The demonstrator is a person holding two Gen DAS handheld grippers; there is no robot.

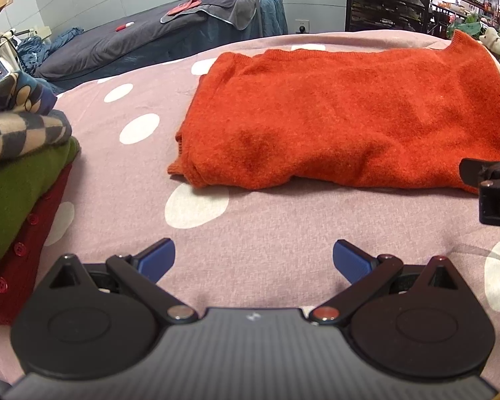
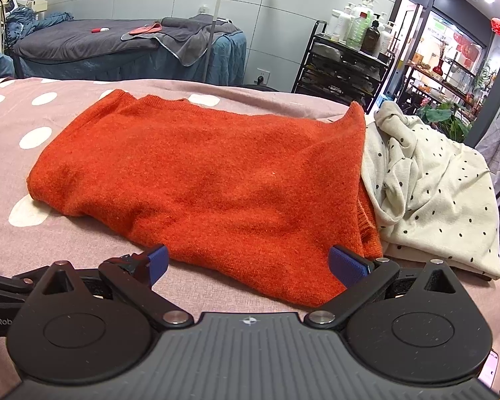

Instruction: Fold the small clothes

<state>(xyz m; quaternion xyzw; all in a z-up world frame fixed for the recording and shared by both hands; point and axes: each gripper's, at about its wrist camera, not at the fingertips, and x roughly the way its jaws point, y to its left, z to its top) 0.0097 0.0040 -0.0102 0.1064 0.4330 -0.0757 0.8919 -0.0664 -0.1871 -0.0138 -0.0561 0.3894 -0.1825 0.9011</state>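
An orange knit sweater [image 1: 343, 116] lies folded into a long strip on the pink dotted bedspread [image 1: 266, 226]. It also shows in the right wrist view [image 2: 210, 180]. My left gripper [image 1: 253, 261] is open and empty, hovering over bare bedspread short of the sweater's near edge. My right gripper [image 2: 248, 265] is open and empty, its blue pads [image 2: 345, 263] straddling the sweater's near right corner without closing on it. Part of the right gripper shows at the right edge of the left wrist view [image 1: 493, 190].
A stack of folded clothes [image 1: 20, 173], checked, green and dark red, sits at the left. A cream polka-dot garment [image 2: 430, 193] lies crumpled right of the sweater. Beyond the bed stand a dark massage bed [image 2: 123, 46] and a black shelf cart with bottles [image 2: 346, 60].
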